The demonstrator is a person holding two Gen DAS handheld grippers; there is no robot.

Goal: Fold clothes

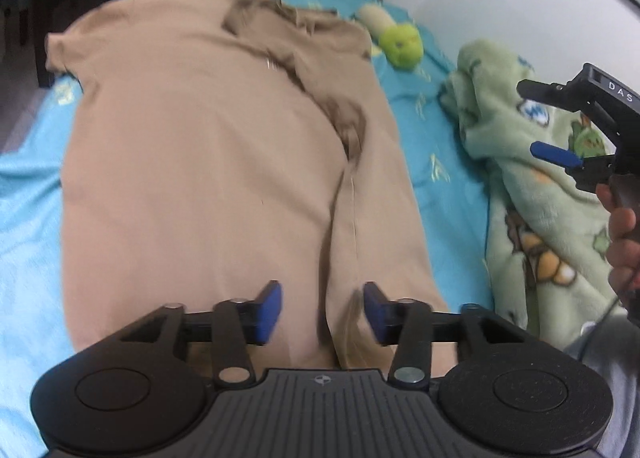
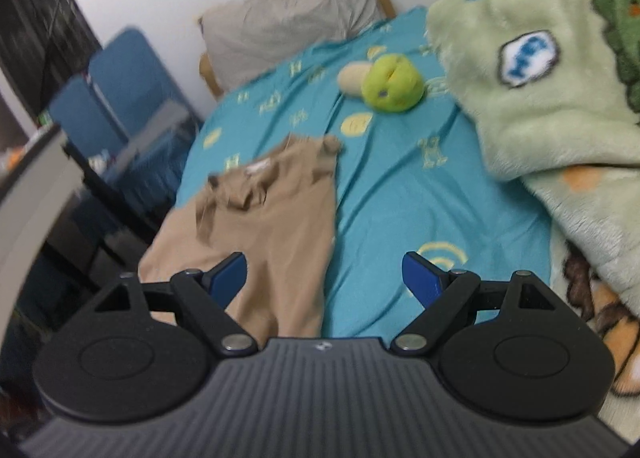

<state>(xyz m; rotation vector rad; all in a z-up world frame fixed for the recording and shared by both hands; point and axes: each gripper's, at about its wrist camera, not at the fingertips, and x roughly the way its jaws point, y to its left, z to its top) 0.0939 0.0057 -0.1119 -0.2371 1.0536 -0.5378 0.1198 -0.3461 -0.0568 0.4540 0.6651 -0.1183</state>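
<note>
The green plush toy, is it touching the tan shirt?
Apart. The right wrist view shows bare blue sheet between the green plush toy and the tan shirt.

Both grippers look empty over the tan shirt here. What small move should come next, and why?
Probably lower the left gripper and close it on the near hem of the tan shirt. Its jaws stand open right over that edge, holding nothing, and one side already lies folded inward. The right gripper, open too, hangs over the blue sheet beside the shirt.
</note>
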